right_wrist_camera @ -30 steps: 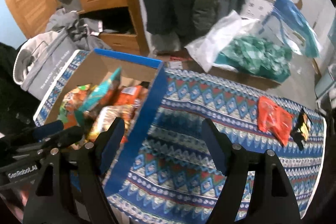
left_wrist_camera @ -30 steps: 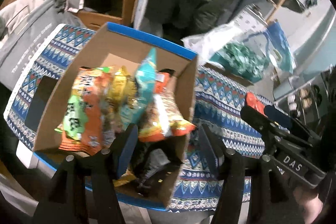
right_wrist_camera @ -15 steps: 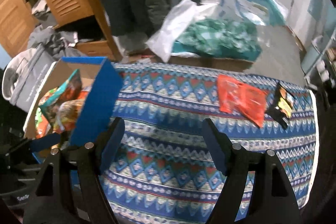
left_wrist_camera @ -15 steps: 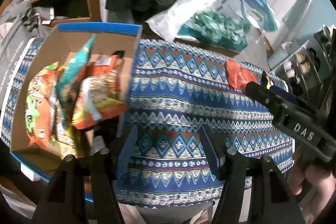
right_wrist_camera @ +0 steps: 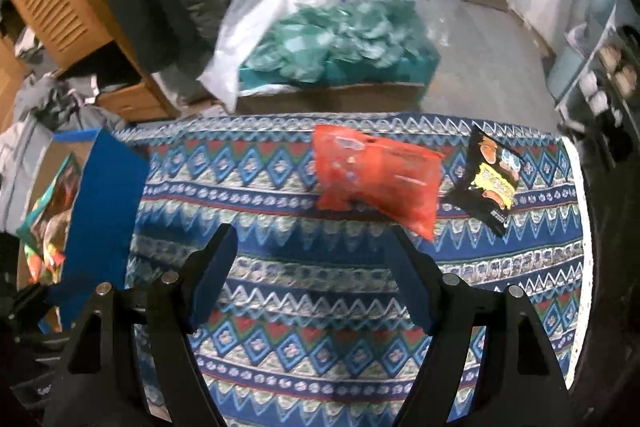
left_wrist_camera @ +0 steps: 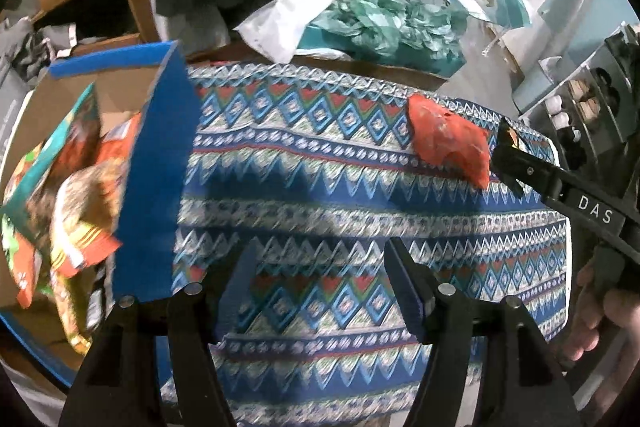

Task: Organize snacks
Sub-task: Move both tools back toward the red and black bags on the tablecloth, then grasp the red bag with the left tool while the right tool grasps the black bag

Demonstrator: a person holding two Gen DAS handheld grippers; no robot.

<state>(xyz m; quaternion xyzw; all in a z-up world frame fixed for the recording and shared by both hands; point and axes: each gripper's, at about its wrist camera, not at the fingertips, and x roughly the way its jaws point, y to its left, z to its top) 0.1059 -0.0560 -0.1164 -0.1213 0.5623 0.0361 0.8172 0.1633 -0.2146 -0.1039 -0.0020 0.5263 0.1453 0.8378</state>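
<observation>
At far left, a blue-edged cardboard box (left_wrist_camera: 160, 163) holds several snack bags (left_wrist_camera: 80, 211). Beside it spreads a patterned tablecloth (right_wrist_camera: 320, 307). The left gripper (left_wrist_camera: 320, 291) hovers over the cloth, its jaws opening, with nothing between them. The right gripper (right_wrist_camera: 312, 279) hangs wide and empty. Farther right lie an orange snack packet (right_wrist_camera: 376, 179) and a black and yellow packet (right_wrist_camera: 492, 183), just beside each other

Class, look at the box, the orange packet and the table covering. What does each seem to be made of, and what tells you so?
Box: probably cardboard, with plain brown matt inner walls and blue outer faces.
Orange packet: likely thin plastic film, crinkled, with a faint sheen.
Table covering: looks like woven or printed cloth; it is matt, zigzag-patterned and drapes over the edge.
</observation>
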